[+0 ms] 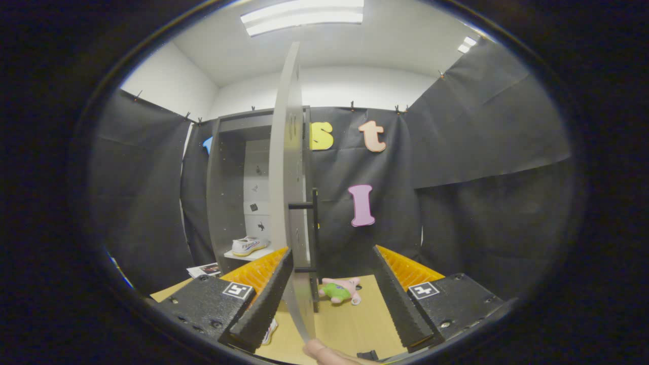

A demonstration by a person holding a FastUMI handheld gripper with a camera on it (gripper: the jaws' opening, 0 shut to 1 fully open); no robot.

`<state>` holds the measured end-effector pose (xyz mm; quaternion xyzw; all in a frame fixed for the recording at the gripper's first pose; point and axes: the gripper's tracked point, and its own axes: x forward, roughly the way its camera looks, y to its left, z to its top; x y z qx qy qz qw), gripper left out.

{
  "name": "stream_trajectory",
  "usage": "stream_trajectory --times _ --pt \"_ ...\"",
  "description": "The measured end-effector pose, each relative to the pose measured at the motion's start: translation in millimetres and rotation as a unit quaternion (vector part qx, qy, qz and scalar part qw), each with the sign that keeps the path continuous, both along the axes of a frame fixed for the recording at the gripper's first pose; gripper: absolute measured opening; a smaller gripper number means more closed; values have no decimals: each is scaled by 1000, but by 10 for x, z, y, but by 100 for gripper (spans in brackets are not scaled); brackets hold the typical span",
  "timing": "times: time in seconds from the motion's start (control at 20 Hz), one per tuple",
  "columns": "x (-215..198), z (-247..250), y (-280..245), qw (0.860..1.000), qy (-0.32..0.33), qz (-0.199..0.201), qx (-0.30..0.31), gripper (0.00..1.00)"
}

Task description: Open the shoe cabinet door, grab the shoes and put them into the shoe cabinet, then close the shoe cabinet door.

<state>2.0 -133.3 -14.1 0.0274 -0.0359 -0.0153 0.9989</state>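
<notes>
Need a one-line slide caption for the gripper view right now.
Open gripper straddles the edge of the open shoe cabinet door; one white shoe sits inside the cabinet.

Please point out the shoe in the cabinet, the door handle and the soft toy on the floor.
shoe (248, 246), gripper view, its side
door handle (315, 228), gripper view, middle of the bar
soft toy (338, 291), gripper view, its green body

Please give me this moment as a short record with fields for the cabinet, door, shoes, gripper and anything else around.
cabinet: shoe cabinet stands against the booth wall
door: cabinet door swung open, seen edge-on, its lower edge between the fingers
handle: black bar handle on the door
shoes: one shoe on a shelf inside; another shoe on the floor by the fingers
gripper: gripper open, fingers either side of the door edge
other: plush toy on the floor ahead
</notes>
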Motion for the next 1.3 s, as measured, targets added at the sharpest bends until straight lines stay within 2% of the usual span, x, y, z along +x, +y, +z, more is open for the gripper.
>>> stream_trajectory --times 0.05,0.15,0.3,0.4,0.45,0.65,0.75,0.95,1.1,1.3 --pt "-51 2 37 1000 -9 -6 -5 100" --pt "-129 -52 225 1000 -26 -4 -8 100" --pt "-155 -301 496 1000 -14 4 -5 100" --pt "-215 -535 874 999 1 30 -19 100" --pt "-77 -603 857 999 9 38 -21 100" --pt "106 -1120 1352 994 56 93 -4 100" --pt "129 -1512 1771 988 91 122 8 100" --pt "539 -2168 2075 974 160 156 20 100" --pt "826 -2673 2332 963 213 164 23 100" --pt "1154 -3390 2517 947 282 150 32 100"
